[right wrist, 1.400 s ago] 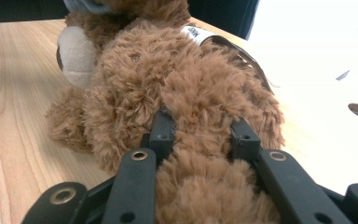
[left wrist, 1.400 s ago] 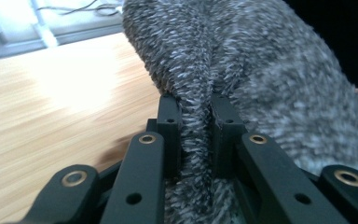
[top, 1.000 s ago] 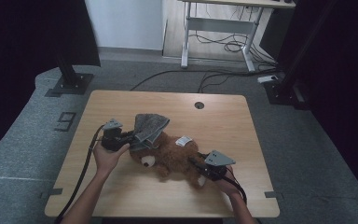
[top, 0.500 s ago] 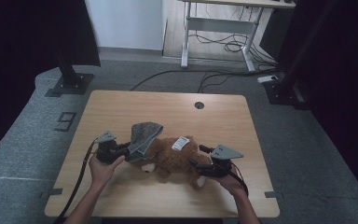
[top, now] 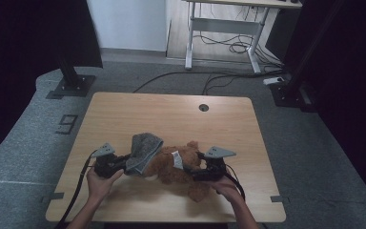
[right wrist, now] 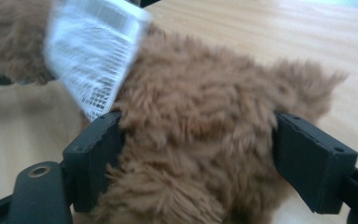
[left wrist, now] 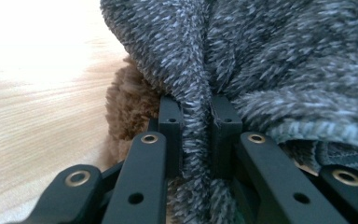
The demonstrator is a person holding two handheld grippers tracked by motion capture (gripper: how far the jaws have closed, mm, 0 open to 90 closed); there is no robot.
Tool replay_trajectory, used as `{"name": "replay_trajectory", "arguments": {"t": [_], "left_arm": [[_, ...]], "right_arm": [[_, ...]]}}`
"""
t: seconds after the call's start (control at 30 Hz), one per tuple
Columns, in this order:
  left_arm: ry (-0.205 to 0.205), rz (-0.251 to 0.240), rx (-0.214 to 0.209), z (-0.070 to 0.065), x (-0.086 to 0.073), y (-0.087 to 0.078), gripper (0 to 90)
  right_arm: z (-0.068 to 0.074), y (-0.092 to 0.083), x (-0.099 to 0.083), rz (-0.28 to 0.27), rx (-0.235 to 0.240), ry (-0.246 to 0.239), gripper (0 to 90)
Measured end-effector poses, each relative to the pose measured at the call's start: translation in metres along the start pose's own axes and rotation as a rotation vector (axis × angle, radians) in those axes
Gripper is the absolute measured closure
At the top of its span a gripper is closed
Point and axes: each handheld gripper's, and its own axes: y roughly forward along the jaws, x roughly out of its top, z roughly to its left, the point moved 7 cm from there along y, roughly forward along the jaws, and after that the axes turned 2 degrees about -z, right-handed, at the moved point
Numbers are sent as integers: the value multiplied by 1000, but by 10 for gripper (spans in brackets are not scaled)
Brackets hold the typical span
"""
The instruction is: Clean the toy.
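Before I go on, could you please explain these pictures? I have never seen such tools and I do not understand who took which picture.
A person at a wooden table holds a hand tool with two black jaws in each hand. One camera looks down from above; one rides on each tool. On the table lies a brown plush toy with a white tag. The left gripper is shut on a grey fuzzy cloth at the toy's head end. The right gripper has just been opening; the toy's fur is between its jaws, with a gap showing on one side.
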Motion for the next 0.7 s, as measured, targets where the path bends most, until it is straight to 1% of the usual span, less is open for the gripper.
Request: {"name": "replay_trajectory", "arguments": {"t": [0.07,0.1,0.17,0.2,0.27,0.4,0.47,0.53,0.6,0.7], "left_arm": [[20,-1,12,-4,-2,-2,783],[26,-2,16,-5,-3,-3,783],[15,-4,4,-5,-5,-3,783],[11,-4,1,-4,-5,-3,783],[5,-7,-2,-4,-6,-3,783],[8,-15,-1,-5,-8,-2,784],[5,-23,0,-5,-8,0,784],[5,-32,7,-4,-7,6,785],[-3,-39,10,-1,-4,11,785],[-3,-46,26,4,3,23,786]], "right_arm": [[6,-3,-10,19,-1,-6,169],[9,-3,-15,49,-9,-13,159],[12,1,-29,118,-42,-38,170],[14,4,-34,132,-42,-45,189],[14,9,-38,130,-39,-47,233],[10,14,-40,132,-72,-94,320],[7,17,-39,133,-103,-123,351],[2,21,-37,131,-135,-136,381],[-4,26,-35,119,-177,-163,412],[-17,32,-29,91,-232,-171,443]]}}
